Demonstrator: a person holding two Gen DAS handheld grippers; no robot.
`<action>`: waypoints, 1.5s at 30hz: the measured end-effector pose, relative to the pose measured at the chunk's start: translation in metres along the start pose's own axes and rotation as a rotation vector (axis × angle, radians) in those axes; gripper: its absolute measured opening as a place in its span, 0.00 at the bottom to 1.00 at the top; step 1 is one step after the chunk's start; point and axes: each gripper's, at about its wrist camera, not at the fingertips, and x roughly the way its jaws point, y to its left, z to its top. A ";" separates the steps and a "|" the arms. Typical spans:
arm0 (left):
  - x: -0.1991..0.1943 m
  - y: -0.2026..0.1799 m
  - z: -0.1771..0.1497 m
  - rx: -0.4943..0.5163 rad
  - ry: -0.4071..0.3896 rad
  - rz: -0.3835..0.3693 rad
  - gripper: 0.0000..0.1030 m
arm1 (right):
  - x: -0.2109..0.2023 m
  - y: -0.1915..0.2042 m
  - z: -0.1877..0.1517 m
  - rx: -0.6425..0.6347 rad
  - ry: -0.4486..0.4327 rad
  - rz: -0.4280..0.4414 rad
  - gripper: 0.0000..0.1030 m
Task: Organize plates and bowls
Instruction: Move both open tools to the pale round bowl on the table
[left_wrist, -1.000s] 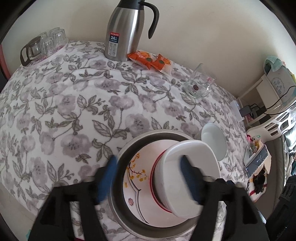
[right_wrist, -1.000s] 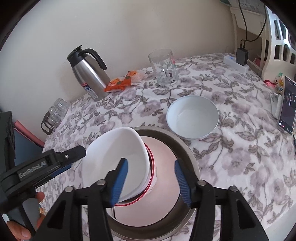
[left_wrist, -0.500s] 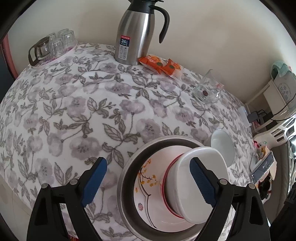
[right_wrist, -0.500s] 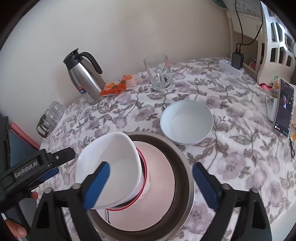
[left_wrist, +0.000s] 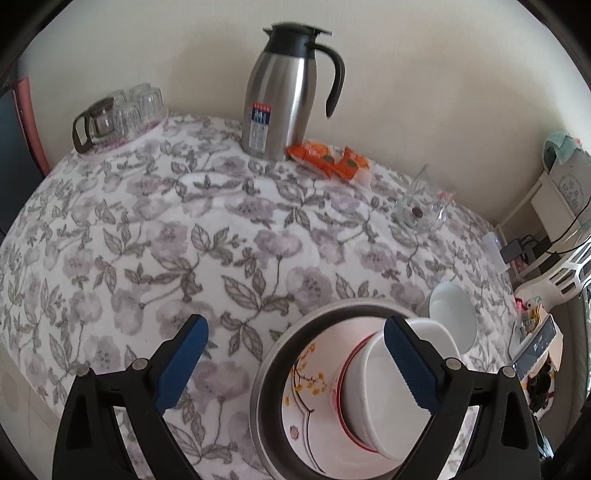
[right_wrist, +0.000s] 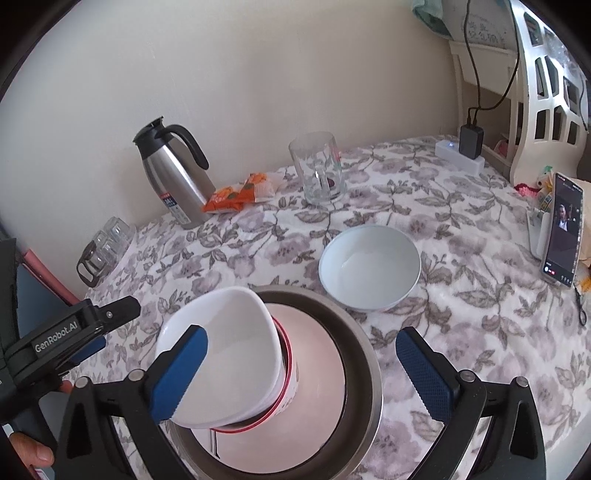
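Observation:
A steel basin (right_wrist: 369, 369) (left_wrist: 266, 376) sits on the flowered tablecloth and holds a flower-painted plate (left_wrist: 299, 406). On the plate a red-rimmed bowl (right_wrist: 290, 373) holds a tilted white bowl (right_wrist: 229, 350) (left_wrist: 391, 398). A second white bowl (right_wrist: 369, 266) (left_wrist: 452, 317) stands on the cloth beyond the basin. My left gripper (left_wrist: 295, 354) is open and empty above the basin's left side; it also shows in the right wrist view (right_wrist: 85, 332). My right gripper (right_wrist: 301, 369) is open and empty, its jaws straddling the basin.
A steel thermos jug (left_wrist: 284, 96) and orange snack packets (left_wrist: 328, 158) stand by the back wall. A glass mug (right_wrist: 319, 173) stands behind the loose bowl. Small glasses (left_wrist: 122, 110) sit at the far left. A phone (right_wrist: 563, 243) and charger (right_wrist: 471, 142) lie at the right.
Both grippers have opened wide and drawn back from the stacked bowls. The tilted white bowl stays in the red-rimmed bowl in the basin.

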 end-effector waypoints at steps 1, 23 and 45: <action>-0.003 -0.001 0.000 0.002 -0.020 0.009 0.93 | -0.001 -0.002 0.001 0.008 -0.004 0.000 1.00; -0.025 -0.080 -0.016 0.178 -0.131 -0.060 0.94 | -0.017 -0.104 0.017 0.220 -0.018 -0.077 1.00; 0.031 -0.185 -0.014 0.401 0.134 -0.021 0.93 | 0.017 -0.160 0.026 0.388 0.007 -0.093 1.00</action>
